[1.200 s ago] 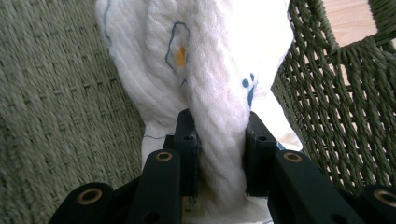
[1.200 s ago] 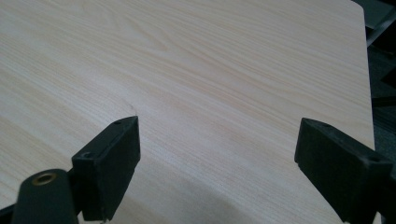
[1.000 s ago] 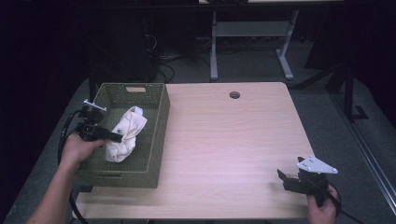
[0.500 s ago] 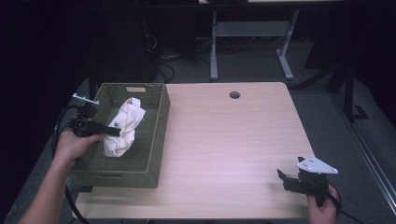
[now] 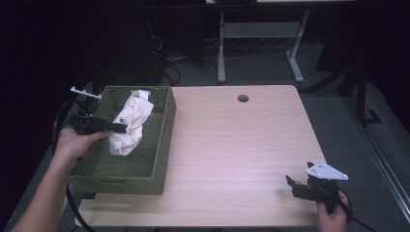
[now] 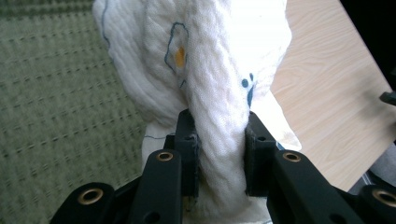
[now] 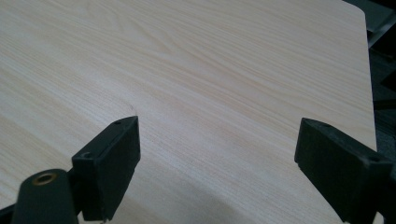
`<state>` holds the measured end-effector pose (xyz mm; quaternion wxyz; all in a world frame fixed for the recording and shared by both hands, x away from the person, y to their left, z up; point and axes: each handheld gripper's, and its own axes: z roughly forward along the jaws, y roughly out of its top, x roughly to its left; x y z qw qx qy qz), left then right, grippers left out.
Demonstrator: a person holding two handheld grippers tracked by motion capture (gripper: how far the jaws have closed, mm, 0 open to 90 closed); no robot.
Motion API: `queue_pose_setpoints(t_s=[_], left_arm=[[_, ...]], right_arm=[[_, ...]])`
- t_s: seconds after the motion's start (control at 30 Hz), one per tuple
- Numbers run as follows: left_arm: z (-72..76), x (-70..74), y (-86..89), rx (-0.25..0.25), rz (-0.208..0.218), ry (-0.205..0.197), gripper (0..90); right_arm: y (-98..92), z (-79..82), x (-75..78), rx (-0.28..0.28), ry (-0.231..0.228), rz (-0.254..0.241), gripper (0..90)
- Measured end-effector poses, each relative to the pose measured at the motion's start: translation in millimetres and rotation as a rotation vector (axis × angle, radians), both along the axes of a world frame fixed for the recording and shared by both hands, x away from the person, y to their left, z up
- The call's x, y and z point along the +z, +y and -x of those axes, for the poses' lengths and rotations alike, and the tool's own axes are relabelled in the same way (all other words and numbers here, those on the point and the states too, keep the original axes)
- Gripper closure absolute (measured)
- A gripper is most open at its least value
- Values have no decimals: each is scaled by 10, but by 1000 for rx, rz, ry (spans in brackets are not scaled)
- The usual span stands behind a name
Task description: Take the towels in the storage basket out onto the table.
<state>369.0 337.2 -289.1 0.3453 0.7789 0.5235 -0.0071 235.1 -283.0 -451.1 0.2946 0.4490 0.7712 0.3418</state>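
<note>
left claw (image 6: 218, 140) grips white cloth (image 5: 129, 123) above green basket (image 5: 159, 145).

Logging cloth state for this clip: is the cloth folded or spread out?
Neither: bunched. The cloth hangs crumpled from the left gripper, its jaws pinching a thick gathered fold, above the basket.

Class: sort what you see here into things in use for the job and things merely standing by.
In use:
left gripper, shut on the white cloth
green basket

Standing by:
right gripper, open over the table
</note>
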Motion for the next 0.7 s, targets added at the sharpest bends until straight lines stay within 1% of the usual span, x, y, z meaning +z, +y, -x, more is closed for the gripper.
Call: queue_pose_setpoints(t_s=[0.07,0.33,0.43,0.5,0.6,0.7], left_arm=[[-13,24,-60,-8,-13,-4,718],[-63,141,-316,-46,-25,-28,718],[-69,177,-416,-64,-12,-35,718],[-63,194,-473,-79,18,-42,718],[-56,212,-571,-102,25,-54,718],[-64,217,-678,-125,23,-53,718]], right_arm=[[-5,-2,-2,2,-1,0,139],[-6,4,3,3,-1,1,139],[-7,3,2,4,-1,0,139],[-9,4,3,4,-1,0,139],[-10,8,5,1,-6,-4,139],[-9,8,7,2,-6,-2,138]])
